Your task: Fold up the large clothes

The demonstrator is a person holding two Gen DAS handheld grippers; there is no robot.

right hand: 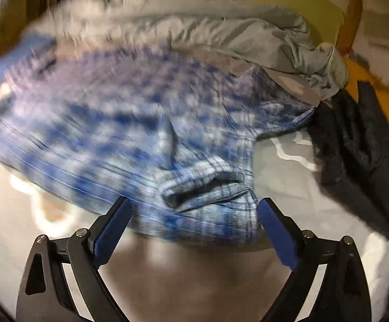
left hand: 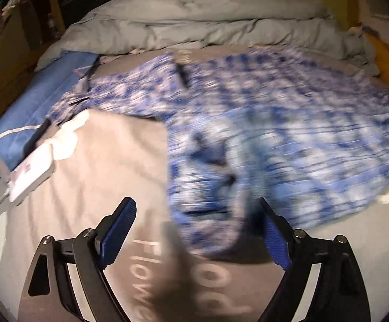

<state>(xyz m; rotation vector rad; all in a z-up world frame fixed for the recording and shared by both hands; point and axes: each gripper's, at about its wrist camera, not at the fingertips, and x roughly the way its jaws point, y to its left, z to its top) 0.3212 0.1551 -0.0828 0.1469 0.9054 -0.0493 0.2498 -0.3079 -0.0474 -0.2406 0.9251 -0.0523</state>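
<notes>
A large blue and white checked garment (left hand: 261, 123) lies spread on the grey bed sheet (left hand: 100, 166), blurred by motion. My left gripper (left hand: 197, 209) is open, its blue pads wide apart, with the garment's near edge between and just beyond the fingertips. In the right wrist view the same garment (right hand: 146, 134) lies bunched, with a rumpled fold right in front. My right gripper (right hand: 194, 206) is open, its fingertips on either side of that fold. Neither gripper holds cloth.
A crumpled grey duvet (left hand: 194, 24) lies along the far side of the bed. A white flat device (left hand: 30, 174) with a cable and a blue pad (left hand: 41, 99) lie at the left. A dark garment (right hand: 355, 145) lies at the right. Wooden bed frame (left hand: 387, 53) edges the right.
</notes>
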